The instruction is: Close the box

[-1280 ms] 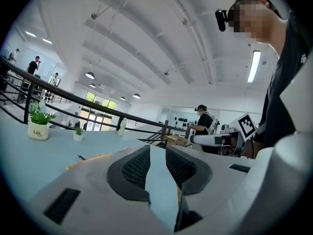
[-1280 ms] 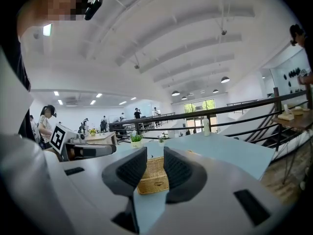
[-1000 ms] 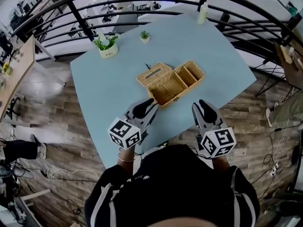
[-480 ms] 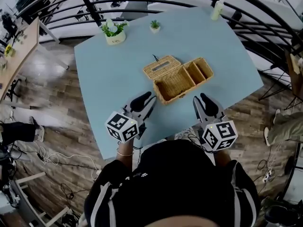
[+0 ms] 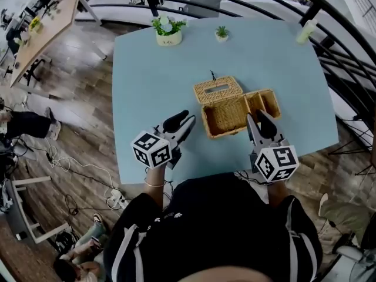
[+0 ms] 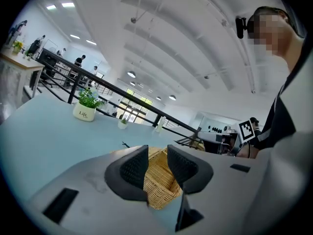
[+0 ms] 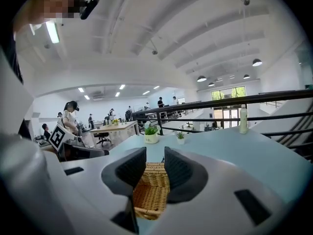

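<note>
A wicker box (image 5: 226, 115) is shown standing open near the middle of a pale blue table (image 5: 147, 87). Its lid (image 5: 218, 89) is swung back on the far side, and smaller compartments (image 5: 262, 101) are seen at its right end.

The left gripper (image 5: 185, 121) is held over the table just left of the box and apart from it. Its jaws are opening and nothing is caught between them. In the left gripper view only the basketwork is seen beyond the gap.

The right gripper (image 5: 256, 116) is held at the box's near right corner. In the head view it overlaps the rim, but whether it touches cannot be told. Its jaws are parted by a narrow gap and nothing is gripped, the box's weave being seen past them.

Along the table's far edge, a potted plant (image 5: 167, 30) in a white pot and a small plant pot (image 5: 221, 34) are set well apart from the box. A pale bottle (image 5: 305, 31) is placed at the far right corner. A black railing (image 7: 220, 103) is seen behind the table.
</note>
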`<state>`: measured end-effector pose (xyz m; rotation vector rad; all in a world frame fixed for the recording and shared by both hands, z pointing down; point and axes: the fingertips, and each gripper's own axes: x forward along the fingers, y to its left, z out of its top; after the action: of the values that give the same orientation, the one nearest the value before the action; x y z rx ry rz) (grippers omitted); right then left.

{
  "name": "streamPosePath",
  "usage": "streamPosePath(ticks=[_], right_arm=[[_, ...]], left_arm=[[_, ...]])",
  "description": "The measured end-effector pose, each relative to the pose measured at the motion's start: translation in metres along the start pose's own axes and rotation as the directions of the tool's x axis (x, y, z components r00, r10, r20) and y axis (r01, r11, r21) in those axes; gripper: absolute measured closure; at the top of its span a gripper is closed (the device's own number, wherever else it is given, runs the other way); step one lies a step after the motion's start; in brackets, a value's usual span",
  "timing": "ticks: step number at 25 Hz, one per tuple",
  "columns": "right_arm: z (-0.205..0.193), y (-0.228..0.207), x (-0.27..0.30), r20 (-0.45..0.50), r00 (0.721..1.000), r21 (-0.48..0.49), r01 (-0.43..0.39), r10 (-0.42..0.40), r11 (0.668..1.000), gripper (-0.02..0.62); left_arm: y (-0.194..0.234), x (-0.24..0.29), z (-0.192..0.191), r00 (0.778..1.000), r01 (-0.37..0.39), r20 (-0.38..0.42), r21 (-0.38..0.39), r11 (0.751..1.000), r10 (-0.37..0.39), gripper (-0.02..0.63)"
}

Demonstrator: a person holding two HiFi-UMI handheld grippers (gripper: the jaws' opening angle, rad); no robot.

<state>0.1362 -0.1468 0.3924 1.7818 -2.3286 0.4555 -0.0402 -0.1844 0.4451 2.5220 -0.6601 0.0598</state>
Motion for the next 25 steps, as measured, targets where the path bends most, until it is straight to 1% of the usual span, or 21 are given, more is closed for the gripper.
streamPosePath(ticks=[3,6,12,16,20,23,25], right_arm=[[0.001,-0.013,0.02,-0.029,0.998,0.0,-0.056,0.056,0.998,0.48],[-0.002,-0.021,0.037,-0.06,0.993,0.003,-0.097,0.097,0.995,0.478],[-0.013,-0.03,0.063,-0.113,0.983,0.019,-0.146,0.147,0.989,0.476],[-0.02,-0.035,0.072,-0.138,0.976,0.052,-0.165,0.171,0.985,0.477],[-0.025,-0.038,0.079,-0.151,0.972,0.077,-0.172,0.182,0.982,0.477],[-0.026,-0.043,0.084,-0.153,0.972,0.083,-0.167,0.178,0.982,0.476],[-0.026,-0.049,0.086,-0.157,0.973,0.088,-0.157,0.169,0.984,0.476]], left_arm=[[0.012,0.012,-0.004,0.999,-0.046,-0.014,-0.047,0.998,0.045,0.499],[0.024,0.02,-0.005,0.998,-0.07,-0.011,-0.096,0.993,0.069,0.494],[0.052,0.029,-0.011,0.994,-0.11,-0.011,-0.177,0.978,0.11,0.487],[0.069,0.039,-0.015,0.993,-0.112,0.001,-0.264,0.958,0.116,0.482],[0.085,0.049,-0.024,0.994,-0.107,-0.009,-0.34,0.934,0.11,0.477],[0.097,0.059,-0.029,0.995,-0.097,-0.02,-0.396,0.913,0.097,0.476],[0.104,0.065,-0.031,0.996,-0.081,-0.006,-0.441,0.894,0.087,0.476]])
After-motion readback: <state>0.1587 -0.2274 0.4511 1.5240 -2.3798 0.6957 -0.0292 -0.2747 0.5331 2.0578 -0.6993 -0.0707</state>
